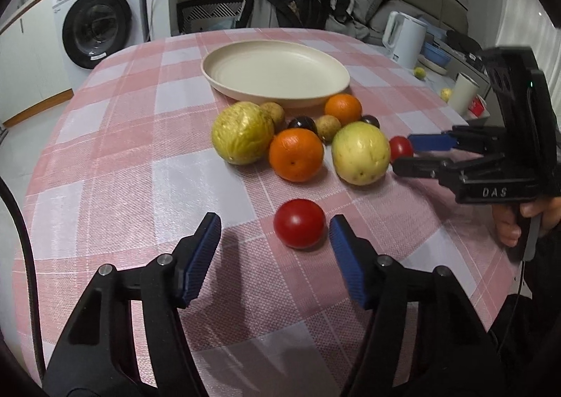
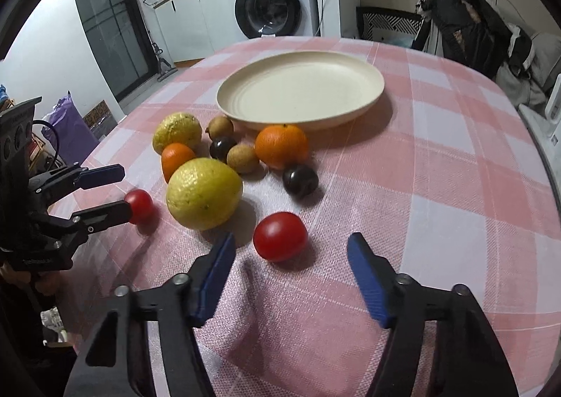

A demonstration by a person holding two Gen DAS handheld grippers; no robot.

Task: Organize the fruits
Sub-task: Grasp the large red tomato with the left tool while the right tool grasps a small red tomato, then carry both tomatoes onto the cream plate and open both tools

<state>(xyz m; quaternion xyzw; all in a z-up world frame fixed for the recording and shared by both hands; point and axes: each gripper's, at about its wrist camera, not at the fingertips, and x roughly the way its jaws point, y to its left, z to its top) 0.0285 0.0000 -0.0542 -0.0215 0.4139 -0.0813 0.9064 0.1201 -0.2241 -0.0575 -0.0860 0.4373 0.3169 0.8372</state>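
Nothing is on the plate (image 1: 277,74) yet; it sits bare at upper centre of the left wrist view, so by my judgement the sorting has barely begun.

All the fruit lies on the table (image 1: 115,137) in a cluster just below the plate. Left to right in the left wrist view: a big yellow-green fruit (image 1: 242,132), a small brown one (image 1: 274,113) behind it, an orange (image 1: 296,154) with a dark plum (image 1: 302,123) behind, a second brown fruit (image 1: 328,127), a second orange (image 1: 343,109) touching the plate rim, a second yellow-green fruit (image 1: 360,153) and another plum (image 1: 370,121).

Two tomatoes sit apart from the cluster. The near tomato (image 1: 299,223) lies at lower centre, between the pads of the left claw (image 1: 275,232), which stands open around it, the right pad just beside it, neither pressing. The far tomato (image 1: 400,148) at right centre sits at the tips of the right claw (image 1: 403,153); in the right wrist view that claw (image 2: 291,253) is open too, with the tomato (image 2: 280,236) between its pads, untouched.

Left to do: grip both tomatoes, move them, then the other eight pieces.
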